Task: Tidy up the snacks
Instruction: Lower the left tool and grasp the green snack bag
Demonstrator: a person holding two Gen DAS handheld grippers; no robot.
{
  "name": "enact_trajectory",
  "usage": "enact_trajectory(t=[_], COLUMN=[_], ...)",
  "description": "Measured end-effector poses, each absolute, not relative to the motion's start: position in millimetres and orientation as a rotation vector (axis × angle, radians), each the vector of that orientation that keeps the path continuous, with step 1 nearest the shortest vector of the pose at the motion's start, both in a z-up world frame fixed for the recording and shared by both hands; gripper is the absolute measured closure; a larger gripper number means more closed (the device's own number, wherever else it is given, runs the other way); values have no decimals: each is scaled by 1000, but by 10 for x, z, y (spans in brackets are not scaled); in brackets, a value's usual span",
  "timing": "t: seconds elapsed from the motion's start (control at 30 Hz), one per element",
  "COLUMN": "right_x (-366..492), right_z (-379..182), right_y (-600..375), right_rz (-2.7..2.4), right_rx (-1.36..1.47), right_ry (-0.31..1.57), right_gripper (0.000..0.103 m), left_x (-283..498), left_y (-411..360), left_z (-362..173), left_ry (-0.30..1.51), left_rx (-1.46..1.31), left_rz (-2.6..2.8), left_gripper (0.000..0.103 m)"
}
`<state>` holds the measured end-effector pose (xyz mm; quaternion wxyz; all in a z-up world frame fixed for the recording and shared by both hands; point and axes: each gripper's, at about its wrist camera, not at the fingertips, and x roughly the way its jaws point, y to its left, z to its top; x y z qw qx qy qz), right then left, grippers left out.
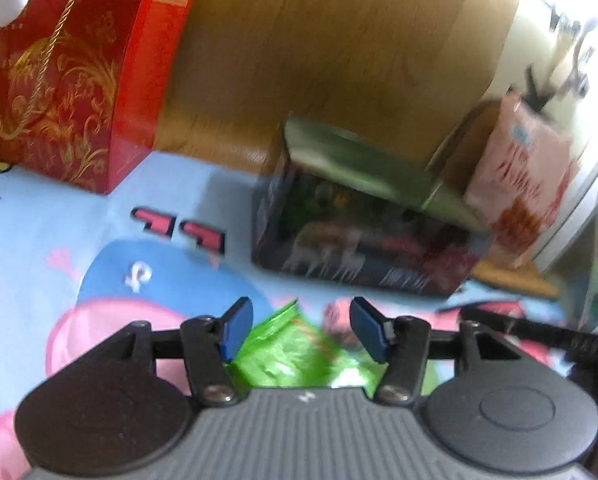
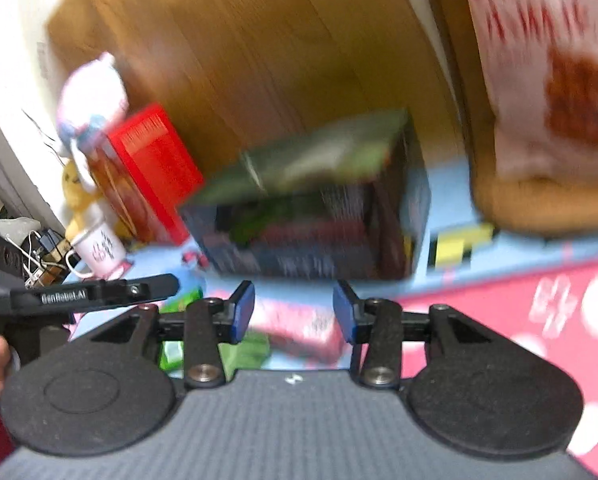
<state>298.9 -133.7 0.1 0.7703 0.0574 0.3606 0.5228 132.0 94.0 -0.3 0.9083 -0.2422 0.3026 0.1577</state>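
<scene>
My left gripper (image 1: 301, 330) is open above a green snack packet (image 1: 295, 354) that lies on the cartoon-print sheet under its fingers. My right gripper (image 2: 294, 312) is open above a pink snack packet (image 2: 299, 326); green packets (image 2: 247, 350) lie beside it. A dark open box (image 1: 359, 236) with a raised lid stands ahead; it also shows in the right wrist view (image 2: 319, 232), with packets inside. Both views are blurred.
A red gift box (image 1: 67, 76) stands at the left against a wooden panel (image 1: 319, 48). A pink-white snack bag (image 1: 527, 176) stands at the right. The left gripper's body (image 2: 79, 296) shows in the right wrist view, near a mug (image 2: 99, 252) and plush toys (image 2: 91, 96).
</scene>
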Motion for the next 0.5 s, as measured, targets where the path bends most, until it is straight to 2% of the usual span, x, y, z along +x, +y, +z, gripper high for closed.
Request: enact_trajectory(t=[0.03, 0.23, 0.27, 0.33, 0.5], right_x=[2979, 2492, 2324, 2042, 1660], right_z=[11, 29, 26, 58, 173], right_y=[-1304, -1041, -1018, -1027, -1248], right_rz=[1140, 1319, 1345, 1374, 1475], right_rx=[116, -34, -70, -151, -135], right_ry=[789, 864, 823, 749, 677], right_gripper=[56, 61, 59, 60, 60], left_x=[1327, 955, 831, 616, 8], left_y=[878, 514, 434, 354, 210], left_z=[-38, -34, -39, -39, -39], left_ry=[651, 659, 657, 641, 608], left_rx=[-487, -441, -426, -406, -477], left_rz=[327, 276, 289, 322, 267], left_gripper=[58, 59, 63, 61, 58])
